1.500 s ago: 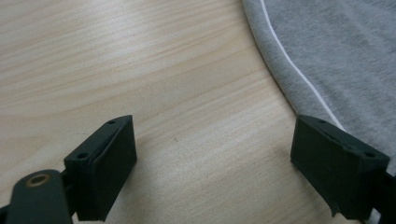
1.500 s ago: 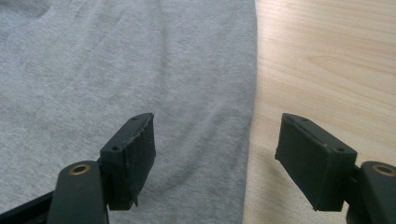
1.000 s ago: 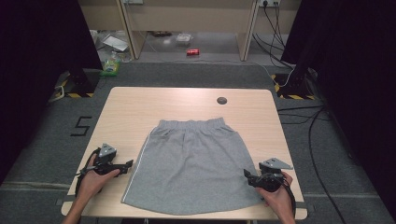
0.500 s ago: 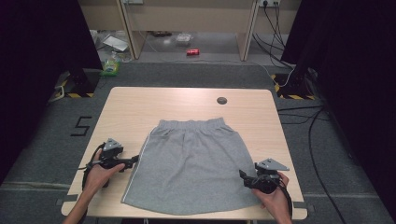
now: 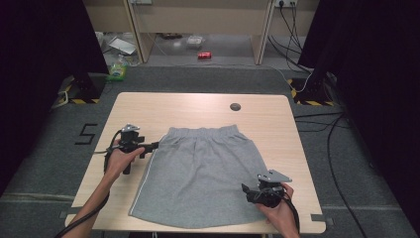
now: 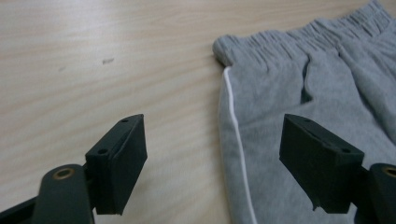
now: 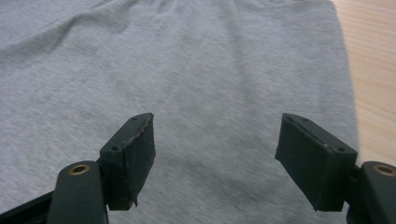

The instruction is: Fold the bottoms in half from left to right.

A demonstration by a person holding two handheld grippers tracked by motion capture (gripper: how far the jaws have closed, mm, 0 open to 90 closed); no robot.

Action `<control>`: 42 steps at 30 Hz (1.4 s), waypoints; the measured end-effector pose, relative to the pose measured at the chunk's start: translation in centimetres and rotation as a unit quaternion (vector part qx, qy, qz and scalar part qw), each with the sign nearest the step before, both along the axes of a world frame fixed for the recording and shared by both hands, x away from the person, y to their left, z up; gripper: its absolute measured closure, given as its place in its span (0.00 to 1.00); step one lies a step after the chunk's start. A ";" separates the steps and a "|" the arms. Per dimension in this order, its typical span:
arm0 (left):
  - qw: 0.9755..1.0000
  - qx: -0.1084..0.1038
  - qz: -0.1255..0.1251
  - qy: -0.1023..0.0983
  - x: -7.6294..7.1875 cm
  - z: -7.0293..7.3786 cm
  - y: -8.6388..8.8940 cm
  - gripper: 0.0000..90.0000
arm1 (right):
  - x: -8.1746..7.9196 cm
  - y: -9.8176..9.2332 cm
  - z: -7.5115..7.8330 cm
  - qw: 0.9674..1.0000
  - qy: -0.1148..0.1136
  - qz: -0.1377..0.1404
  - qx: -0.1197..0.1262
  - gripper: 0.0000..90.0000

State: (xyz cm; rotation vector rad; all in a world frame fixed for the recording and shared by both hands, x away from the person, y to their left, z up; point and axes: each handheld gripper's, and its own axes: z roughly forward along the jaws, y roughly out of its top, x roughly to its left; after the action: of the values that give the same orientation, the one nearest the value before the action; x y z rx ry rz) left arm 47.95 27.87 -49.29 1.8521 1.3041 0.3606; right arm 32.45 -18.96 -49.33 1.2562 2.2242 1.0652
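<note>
Grey shorts (image 5: pixel 203 168) lie flat on the wooden table (image 5: pixel 148 109), elastic waistband (image 5: pixel 203 133) at the far side. A white stripe (image 6: pixel 232 107) runs down their left edge. My left gripper (image 5: pixel 151 146) lies level at that edge, just below the waistband corner. Its jaws have just been closing a little but still stand wide apart in the left gripper view (image 6: pixel 215 126), with the striped edge between them and no pad pressing on it. My right gripper (image 5: pixel 246 191) is open over the lower right part of the shorts (image 7: pixel 187 60), nothing gripped (image 7: pixel 218 122).
A small dark round cap (image 5: pixel 235 106) sits in the tabletop near the far edge. Beyond the table on the floor are a red can (image 5: pixel 204 55), a green bottle (image 5: pixel 117 69) and cables (image 5: pixel 317 119) at the right. Bare wood borders the shorts on both sides.
The left hand has travelled away from the person along the shorts' left edge, up to the waistband corner. The right hand has shifted leftwards over the hem area.
</note>
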 end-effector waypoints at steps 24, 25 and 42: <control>0.997 0.063 -0.016 0.042 5.6 -1.0 -5.9 0.47 | -0.1 2.2 -0.3 1.000 0.007 0.028 -0.007 0.31; 0.997 0.063 -0.016 0.042 5.6 -1.0 -5.9 0.50 | -0.1 2.2 -0.3 1.000 0.007 0.028 -0.007 0.31; 0.991 0.124 -0.026 0.047 6.2 -0.7 -7.7 0.79 | -0.3 6.9 -0.1 0.998 -0.011 0.067 0.002 0.32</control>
State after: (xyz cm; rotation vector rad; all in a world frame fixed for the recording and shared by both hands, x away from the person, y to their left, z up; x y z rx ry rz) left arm 54.17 20.17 -49.98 2.1297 1.3192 0.4277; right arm 32.17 -12.02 -49.46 1.1046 2.3185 1.1271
